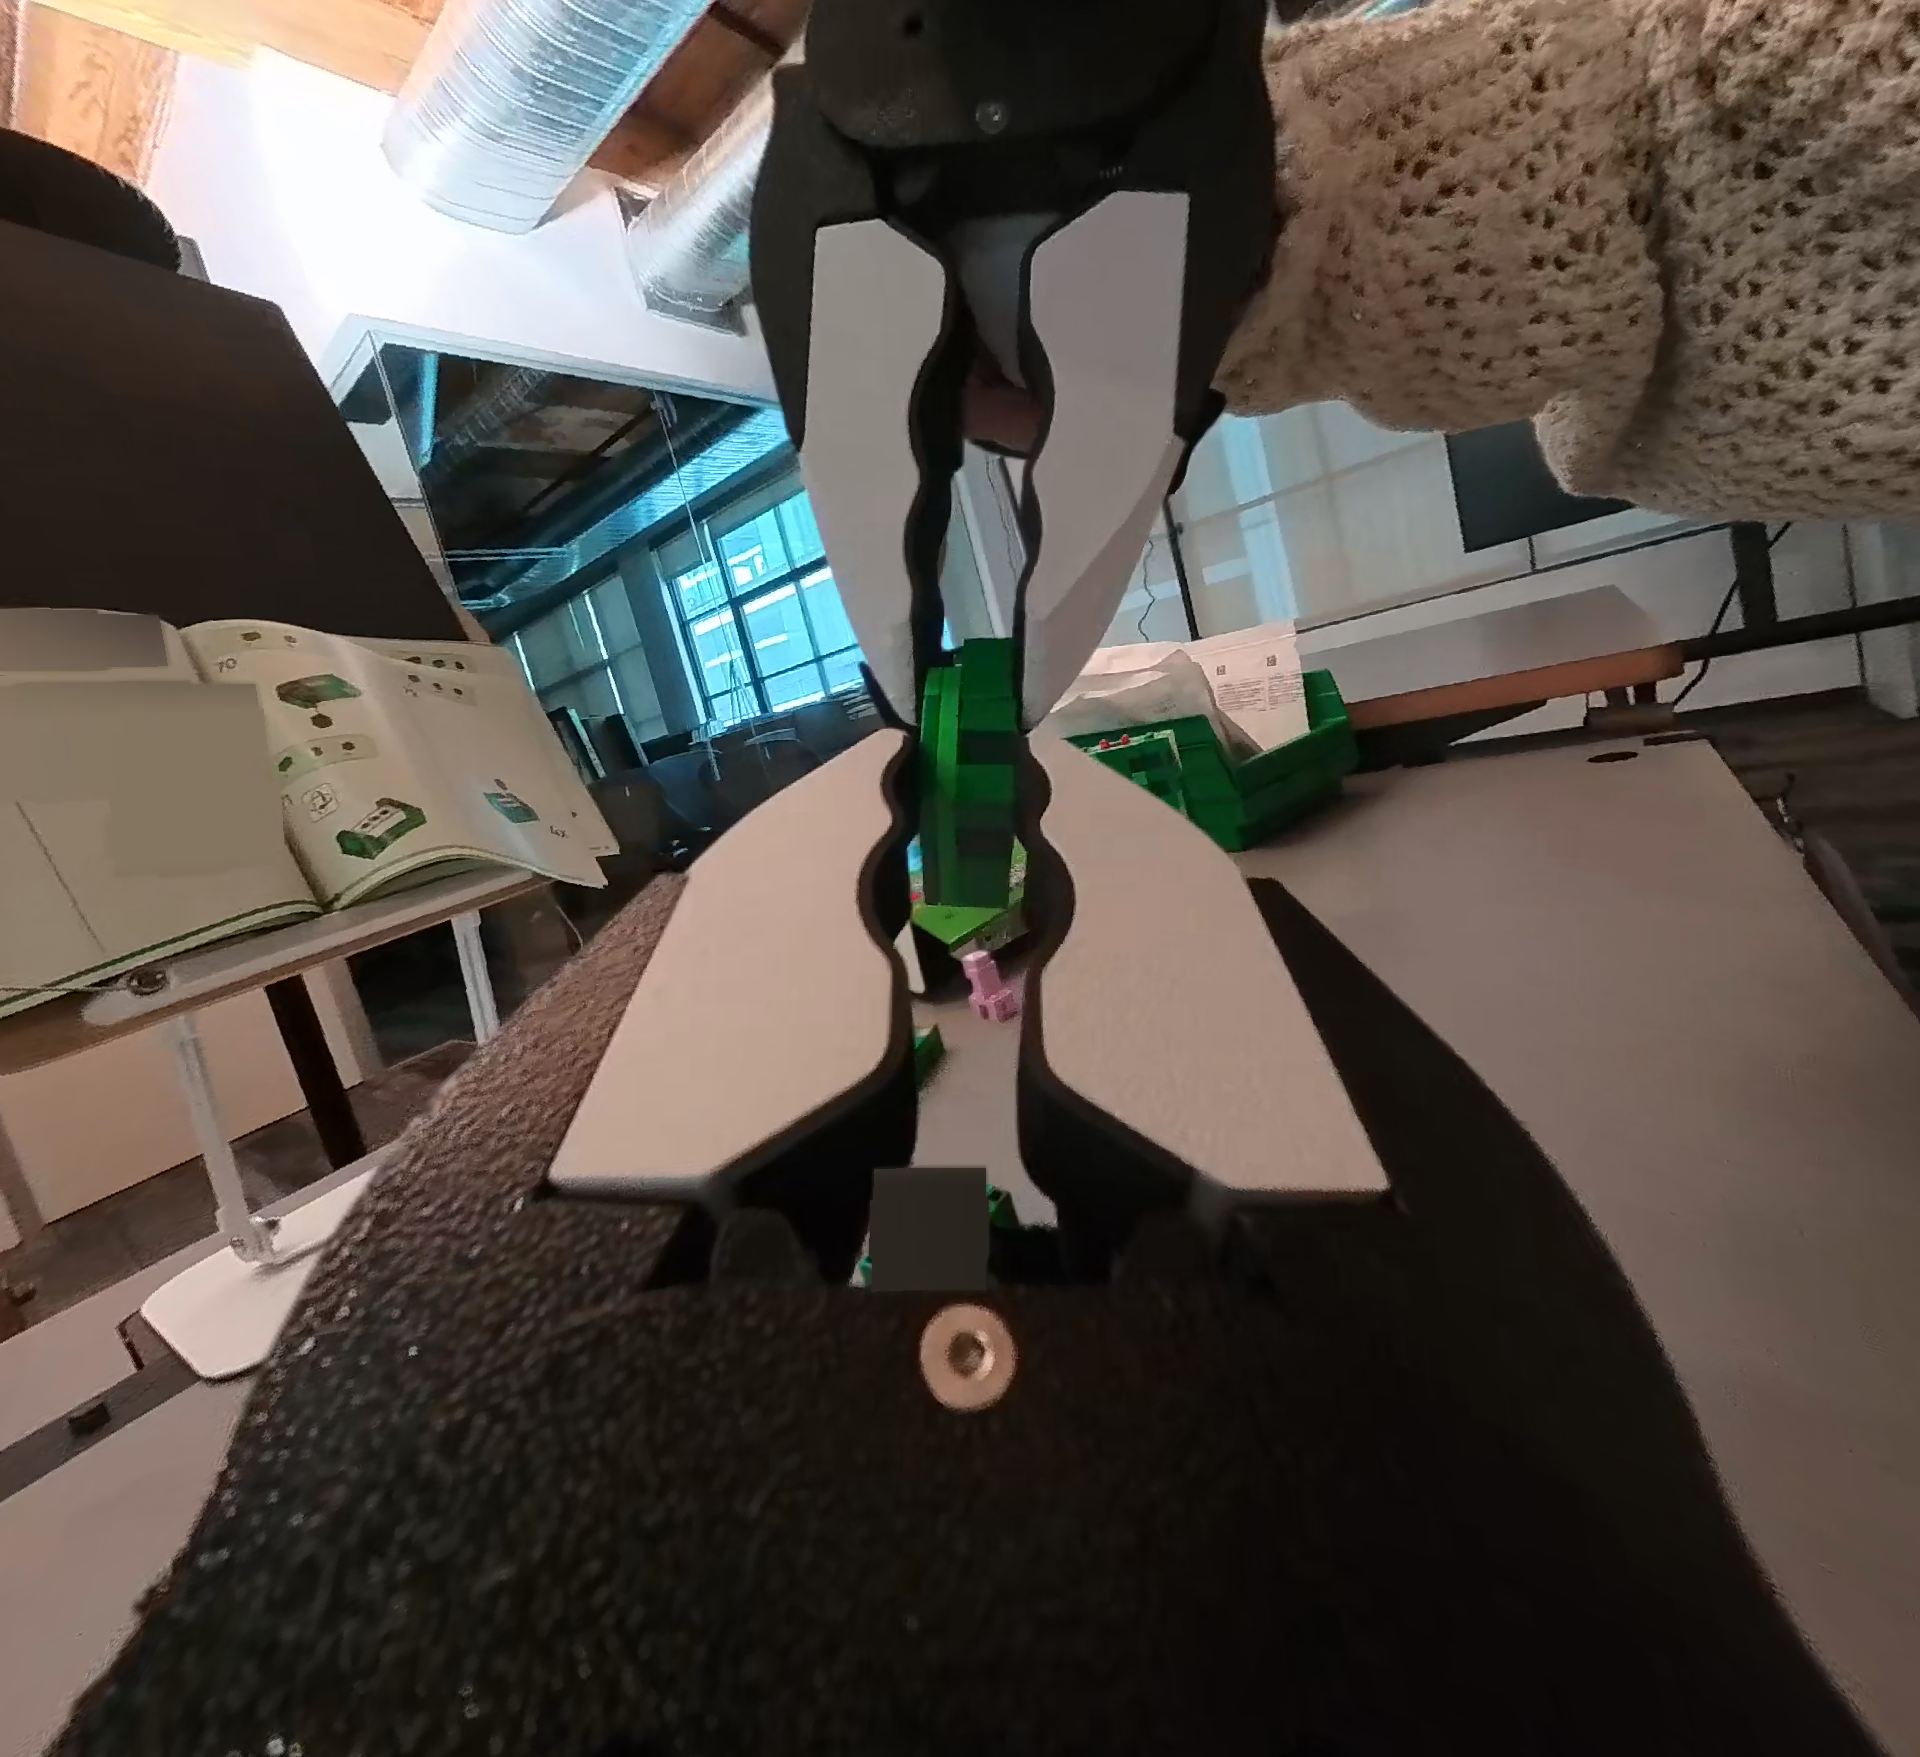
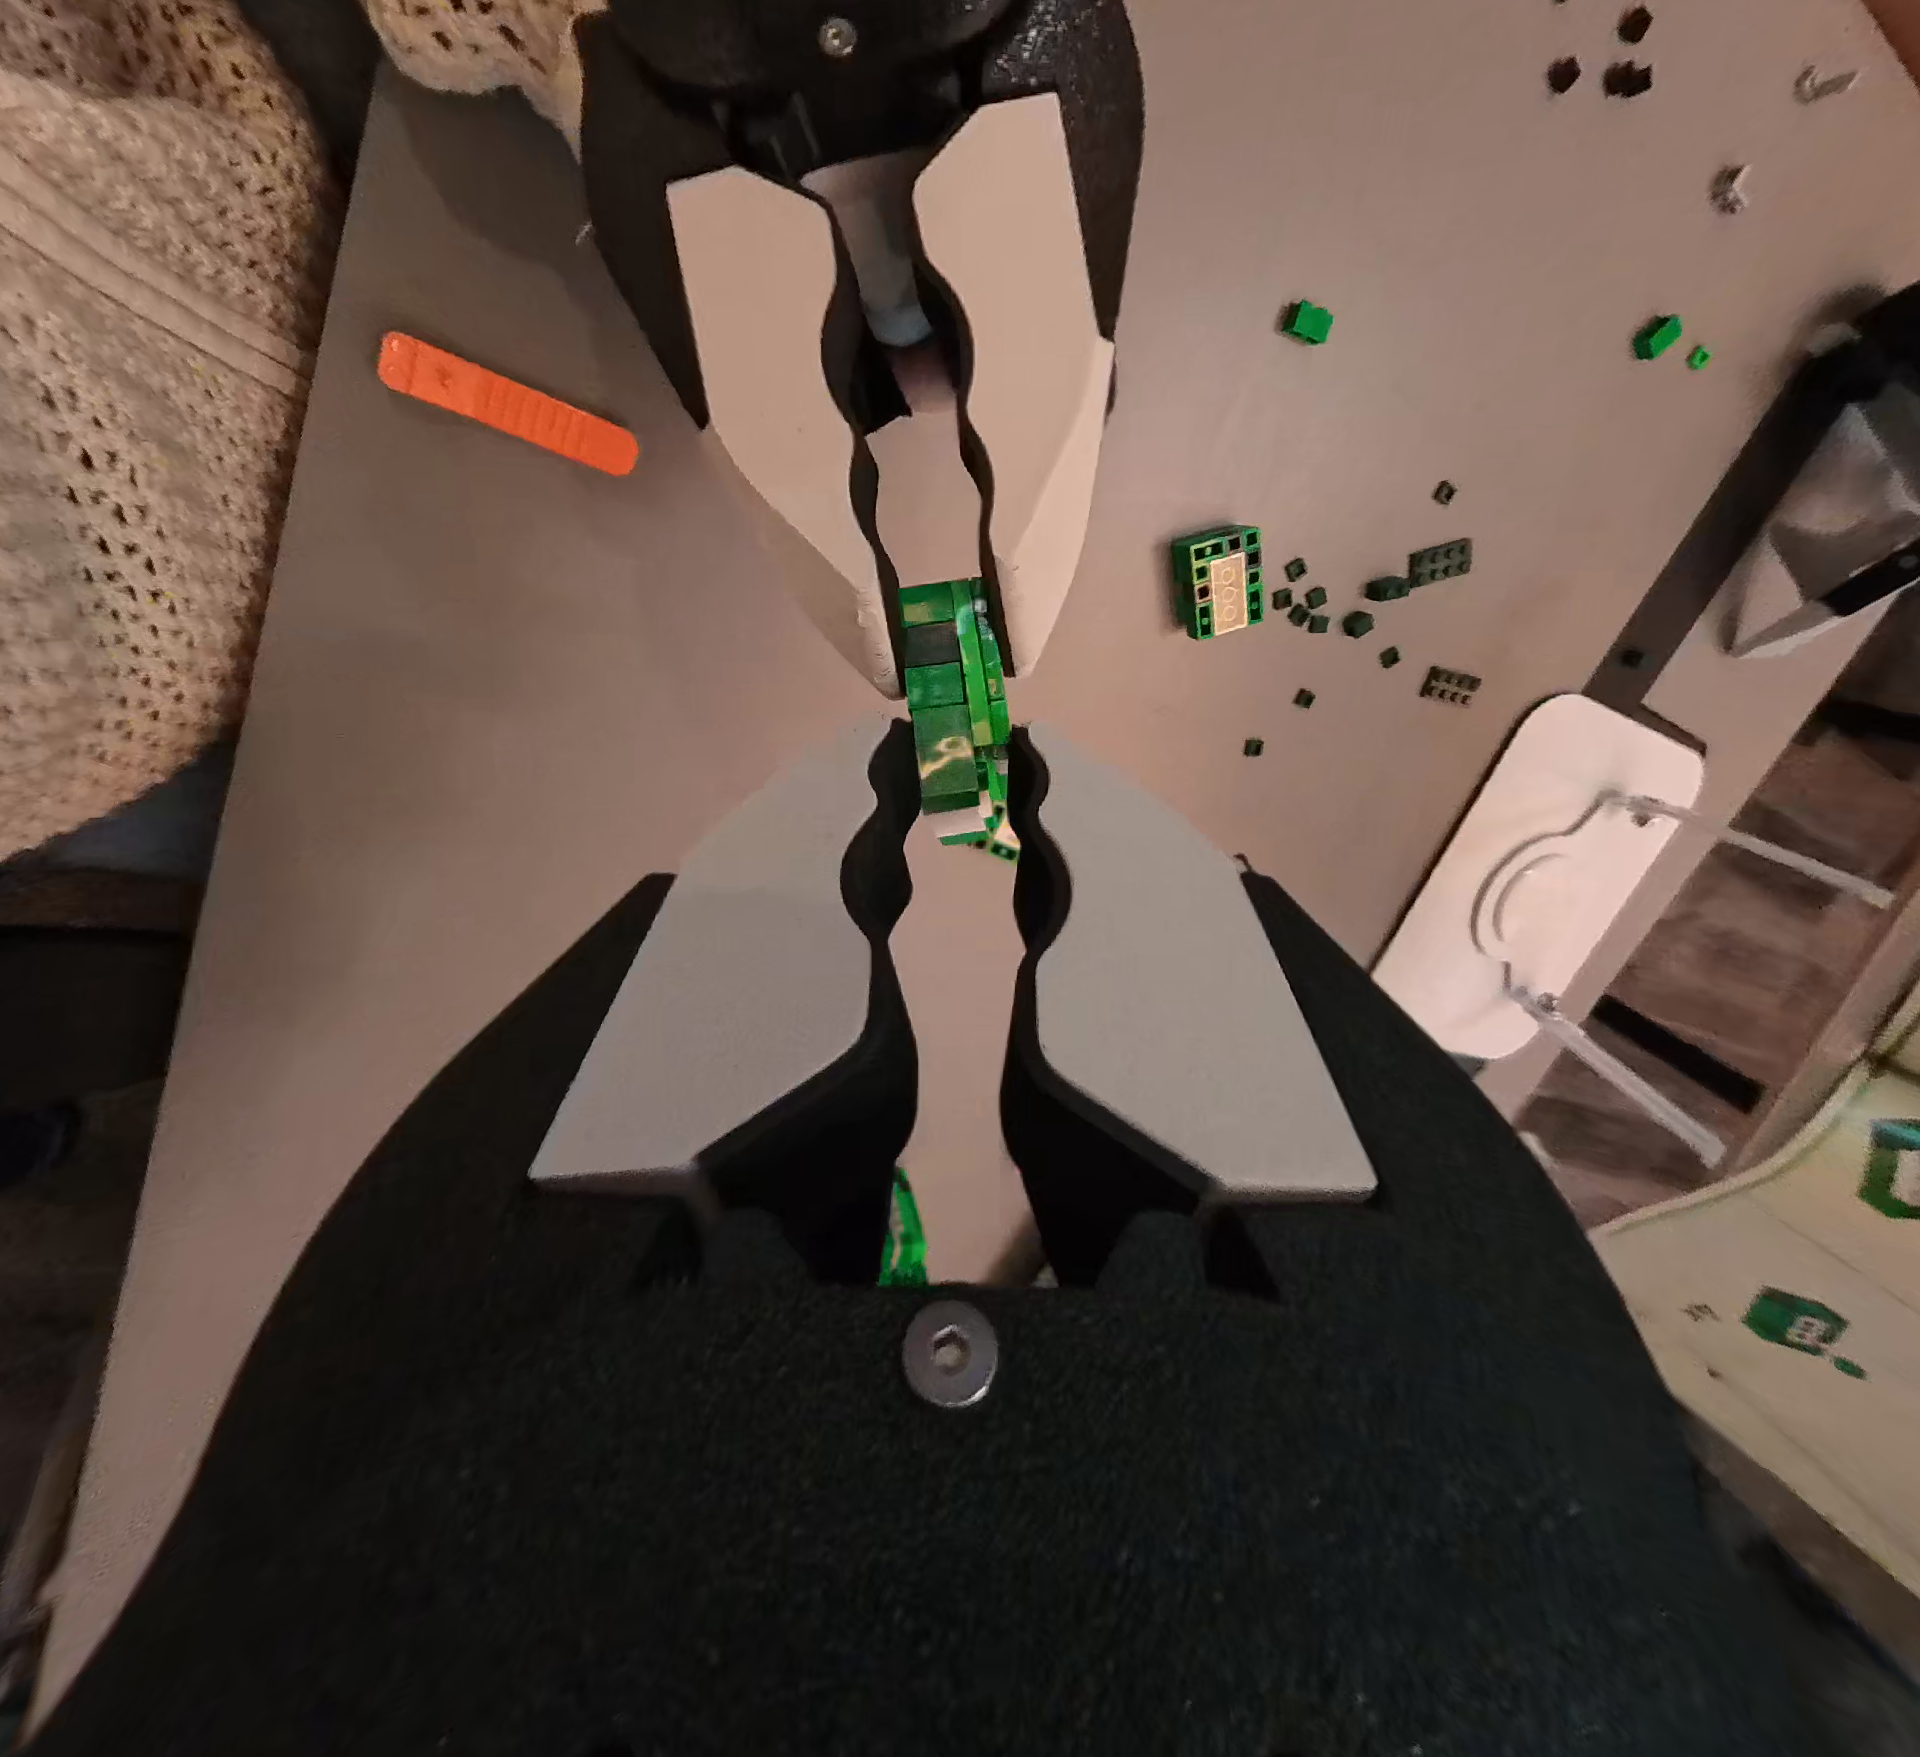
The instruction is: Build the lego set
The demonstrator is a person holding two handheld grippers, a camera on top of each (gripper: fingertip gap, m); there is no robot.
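Green lego block [image 2: 951, 720] hangs above the tabletop [image 2: 499, 647], clamped from opposite ends by the left hand-held gripper [image 1: 961, 751] and right hand-held gripper [image 2: 956, 725], seemingly mid-assembly; next likely needs one to release and fetch a brick.

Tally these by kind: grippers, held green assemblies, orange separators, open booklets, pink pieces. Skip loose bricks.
Grippers: 2, left gripper and right gripper
Held green assembly: 1
Orange separator: 1
Open booklet: 1
Pink piece: 1
Total: 6
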